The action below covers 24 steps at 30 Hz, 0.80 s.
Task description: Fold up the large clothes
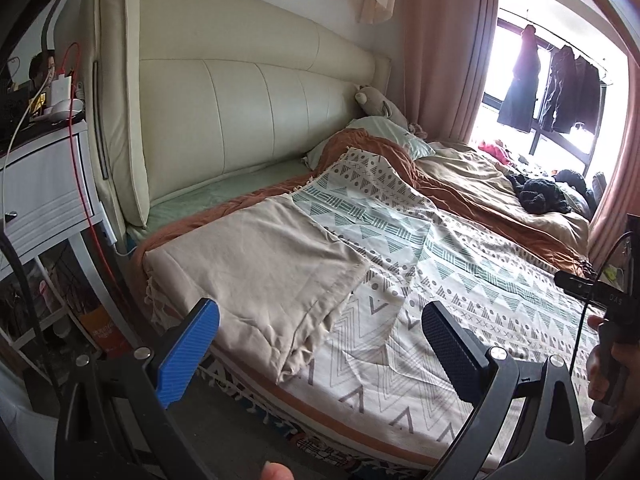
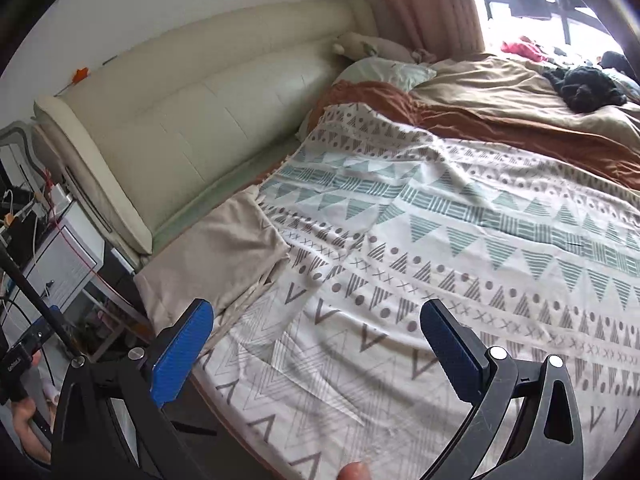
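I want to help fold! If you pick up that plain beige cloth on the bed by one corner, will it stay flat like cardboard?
Probably not. The beige cloth lies in soft wrinkles and layers, so it would likely droop. It looks thin, so probably light. Its fringed edge may dangle.

The right gripper (image 2: 316, 344) stands at six o'clock with its jaws wide apart and nothing between them, above a patterned blanket (image 2: 440, 240) spread over the bed. At nine o'clock of the gripper a beige cloth (image 2: 216, 256) lies folded on the bed's near corner, its edge touching the blanket. A cream headboard (image 2: 200, 120) runs from nine toward twelve o'clock. A green pillow (image 2: 384, 72) lies at twelve, a brown quilt (image 2: 520, 132) at two, with a black garment (image 2: 584, 88) on top. A white nightstand (image 2: 64, 260) sits at nine.
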### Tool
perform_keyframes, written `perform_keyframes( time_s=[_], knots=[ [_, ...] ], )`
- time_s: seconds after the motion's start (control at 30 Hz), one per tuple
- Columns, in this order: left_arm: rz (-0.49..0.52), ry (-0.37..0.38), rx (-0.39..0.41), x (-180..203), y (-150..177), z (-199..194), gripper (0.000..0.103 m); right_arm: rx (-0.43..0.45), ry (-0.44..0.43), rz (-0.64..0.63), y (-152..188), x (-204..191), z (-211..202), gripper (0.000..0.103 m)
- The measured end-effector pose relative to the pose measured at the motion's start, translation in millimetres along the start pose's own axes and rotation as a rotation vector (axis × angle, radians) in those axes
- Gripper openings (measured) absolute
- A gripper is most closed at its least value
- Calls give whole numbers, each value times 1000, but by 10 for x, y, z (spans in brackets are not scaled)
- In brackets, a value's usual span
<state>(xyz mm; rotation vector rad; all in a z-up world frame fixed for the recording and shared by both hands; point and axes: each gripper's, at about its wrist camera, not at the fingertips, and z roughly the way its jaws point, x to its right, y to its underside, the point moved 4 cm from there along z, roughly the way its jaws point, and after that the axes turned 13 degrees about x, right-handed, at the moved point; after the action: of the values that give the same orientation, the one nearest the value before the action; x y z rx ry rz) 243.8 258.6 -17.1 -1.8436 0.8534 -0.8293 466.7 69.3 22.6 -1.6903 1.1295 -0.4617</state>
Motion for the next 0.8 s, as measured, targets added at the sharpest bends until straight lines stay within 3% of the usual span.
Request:
perform_keyframes(
  time_s=[0.2, 0.43, 0.8],
  knots=[
    [-13, -11, 27, 121, 115, -293, 103, 82, 31, -26, 165, 72, -558, 103],
    [6, -30, 37, 354, 367, -547, 103, 110, 38, -56, 447, 84, -1038, 103],
    [43, 93, 17, 649, 769, -974, 103, 128, 86, -23, 949, 135, -1738, 103]
  ],
)
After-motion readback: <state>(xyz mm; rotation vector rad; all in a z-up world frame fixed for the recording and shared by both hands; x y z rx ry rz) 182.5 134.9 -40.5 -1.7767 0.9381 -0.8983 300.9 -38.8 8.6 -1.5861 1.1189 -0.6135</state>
